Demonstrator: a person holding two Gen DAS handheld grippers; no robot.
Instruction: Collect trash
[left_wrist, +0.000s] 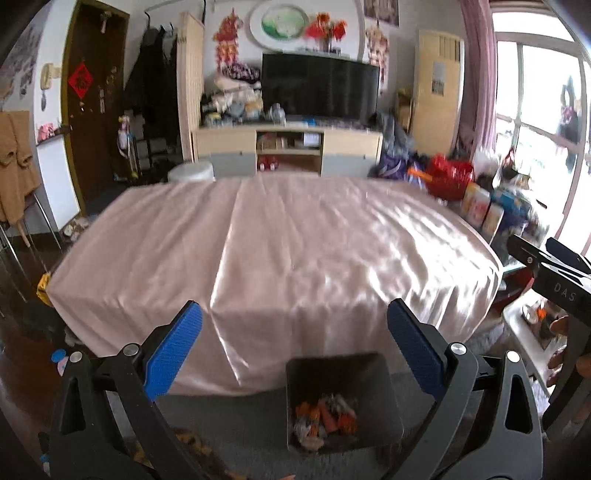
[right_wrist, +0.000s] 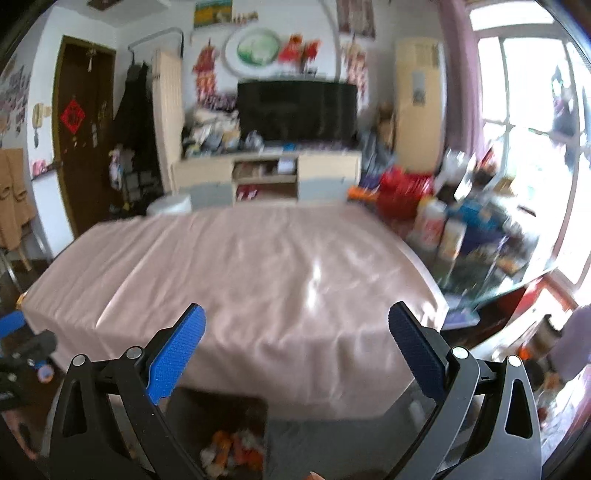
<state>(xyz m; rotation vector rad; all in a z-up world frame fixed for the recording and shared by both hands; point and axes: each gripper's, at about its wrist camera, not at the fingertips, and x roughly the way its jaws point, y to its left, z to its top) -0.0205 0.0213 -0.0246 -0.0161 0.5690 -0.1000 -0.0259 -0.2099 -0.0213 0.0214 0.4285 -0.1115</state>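
The left gripper (left_wrist: 294, 325) is spread wide, its blue pads (left_wrist: 173, 349) far apart with nothing between them — released and empty. Below it and a little toward its right finger sits the dark square bin (left_wrist: 341, 400) on the grey floor, well apart from the fingertips; a heap of orange, white and red trash (left_wrist: 325, 419) lies at its bottom. The right gripper (right_wrist: 296, 326) is likewise fully parted and holds nothing. From its camera the same bin (right_wrist: 221, 435) appears low and toward the left finger, partly hidden behind that finger's black arm, with the trash (right_wrist: 232, 448) blurred inside it. Beyond both grippers, just behind the bin, stands a table draped in a shiny pink cloth (left_wrist: 277, 251) whose front edge hangs down near the bin's far rim. At the right edge of the left view the right gripper's black body shows, with fingers of the person's hand (left_wrist: 561, 347) around its handle. Farther back stand a pale TV cabinet (left_wrist: 288, 147) carrying a dark television (left_wrist: 319, 86) — and a brown door (left_wrist: 94, 92) at the left.
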